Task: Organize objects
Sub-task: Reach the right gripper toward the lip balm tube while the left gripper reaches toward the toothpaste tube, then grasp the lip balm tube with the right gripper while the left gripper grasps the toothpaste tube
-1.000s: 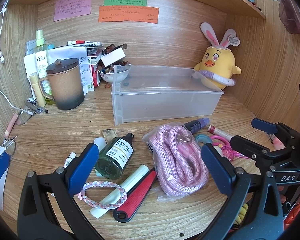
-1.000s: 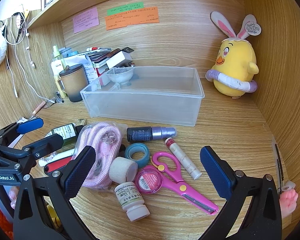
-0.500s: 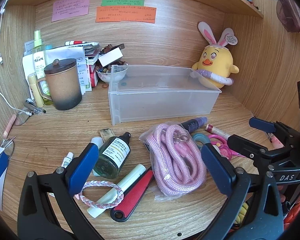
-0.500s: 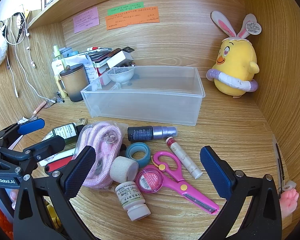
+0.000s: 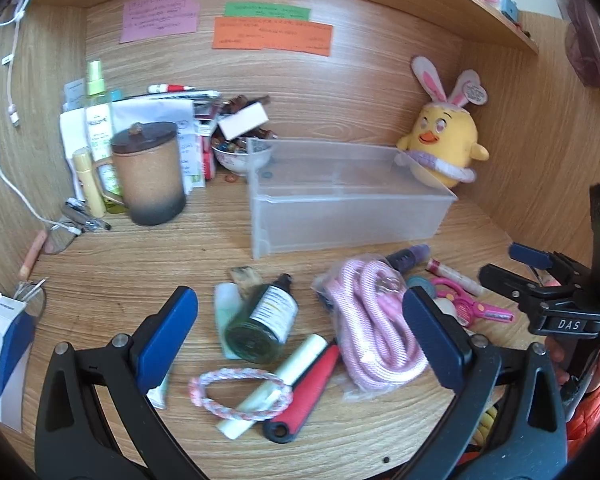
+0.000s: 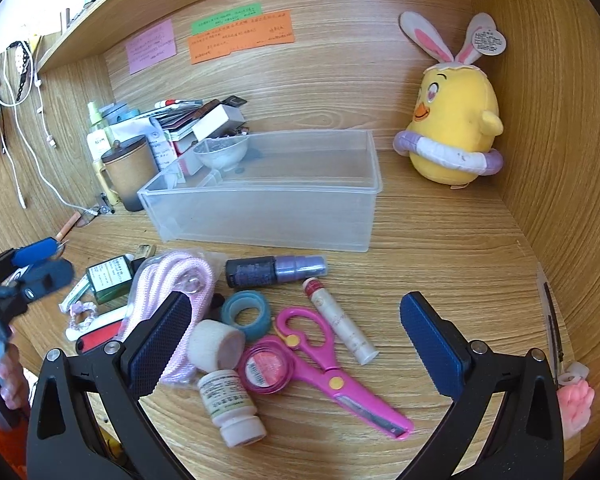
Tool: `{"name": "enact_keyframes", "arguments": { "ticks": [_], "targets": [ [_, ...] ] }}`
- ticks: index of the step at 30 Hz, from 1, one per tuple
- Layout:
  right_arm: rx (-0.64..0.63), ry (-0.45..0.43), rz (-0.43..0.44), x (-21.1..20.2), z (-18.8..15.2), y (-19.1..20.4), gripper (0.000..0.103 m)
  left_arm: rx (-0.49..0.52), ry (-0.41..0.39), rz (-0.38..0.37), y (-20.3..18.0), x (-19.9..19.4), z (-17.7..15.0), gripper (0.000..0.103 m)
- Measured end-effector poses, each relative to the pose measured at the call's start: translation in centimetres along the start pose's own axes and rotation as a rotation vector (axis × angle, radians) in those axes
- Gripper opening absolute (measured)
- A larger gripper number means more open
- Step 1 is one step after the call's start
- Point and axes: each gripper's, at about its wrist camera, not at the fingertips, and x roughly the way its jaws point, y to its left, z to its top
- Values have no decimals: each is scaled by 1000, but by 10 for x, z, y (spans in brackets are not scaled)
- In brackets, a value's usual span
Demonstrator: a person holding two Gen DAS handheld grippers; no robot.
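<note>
A clear plastic bin stands empty at the back of the desk. In front of it lie a green bottle, a pink rope in a bag, a braided bracelet, a red-handled tool, pink scissors, a purple spray bottle, a blue tape roll and a white pill bottle. My left gripper is open above the green bottle. My right gripper is open above the scissors.
A brown lidded mug and a stack of papers and bottles stand at the back left. A yellow plush chick sits at the back right. Wooden walls close in the left, back and right sides.
The left gripper has shifted left, so the scene slid right in its view. The right gripper has barely moved. Both stay open.
</note>
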Motion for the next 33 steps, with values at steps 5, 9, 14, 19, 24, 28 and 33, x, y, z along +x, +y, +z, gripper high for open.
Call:
{"name": "enact_keyframes", "arguments": {
  "ticks": [5, 9, 14, 19, 24, 28, 33],
  "targets": [
    [-6, -8, -36, 2, 6, -17, 102, -49, 13, 61, 34, -3, 11, 92],
    [-9, 7, -45, 8, 11, -29, 96, -55, 70, 117, 54, 2, 10, 83],
    [-35, 55, -37, 20, 12, -36, 75, -39, 150, 169, 70, 12, -4, 70],
    [-59, 103, -35, 35, 11, -38, 67, -74, 244, 179, 92, 28, -23, 56],
    [-69, 161, -3, 50, 8, -37, 61, -106, 290, 181, 104, 41, -37, 51],
    [-69, 220, 6, 66, 7, -38, 42, -97, 290, 188, 104, 44, -39, 44],
    [-56, 244, 24, 74, 4, -43, 34, -60, 277, 222, 99, 45, -40, 28]
  ]
}}
